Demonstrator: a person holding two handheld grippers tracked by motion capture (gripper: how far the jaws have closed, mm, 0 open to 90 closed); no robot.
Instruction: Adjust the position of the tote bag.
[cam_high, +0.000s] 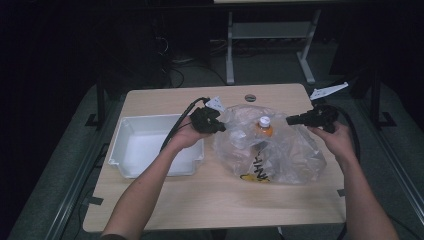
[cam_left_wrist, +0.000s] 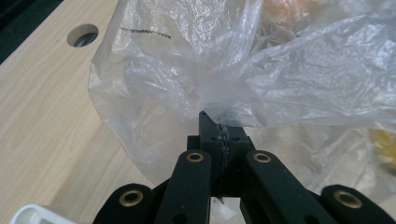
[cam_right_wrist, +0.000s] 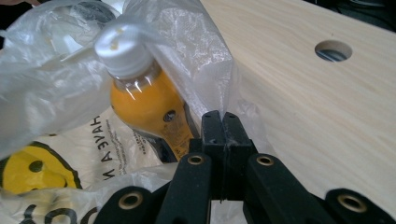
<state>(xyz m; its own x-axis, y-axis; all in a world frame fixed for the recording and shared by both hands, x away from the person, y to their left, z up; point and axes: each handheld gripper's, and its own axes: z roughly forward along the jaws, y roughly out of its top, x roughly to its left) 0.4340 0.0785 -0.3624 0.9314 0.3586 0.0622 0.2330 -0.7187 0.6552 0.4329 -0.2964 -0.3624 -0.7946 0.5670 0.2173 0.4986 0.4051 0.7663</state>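
Worktop (cam_high: 210, 200): pale wood, carries everything
White tray (cam_high: 131, 131): left part, beside the bag
Plastic bag (cam_high: 290, 155): clear, crumpled, middle of the worktop
Bottle (cam_high: 264, 127): orange drink, white cap, upright inside the bag
Left hand-held gripper (cam_left_wrist: 219, 122): jaws closed, pinching the bag's film
Right hand-held gripper (cam_right_wrist: 223, 122): jaws closed at the bag's edge; whether film is caught, cannot tell

Both forearms reach in from the near side. The left hand-held gripper (cam_high: 220, 126) points right, its jaws pinched together. The right hand-held gripper (cam_high: 289, 120) points left, jaws likewise closed. The two face each other, well apart.
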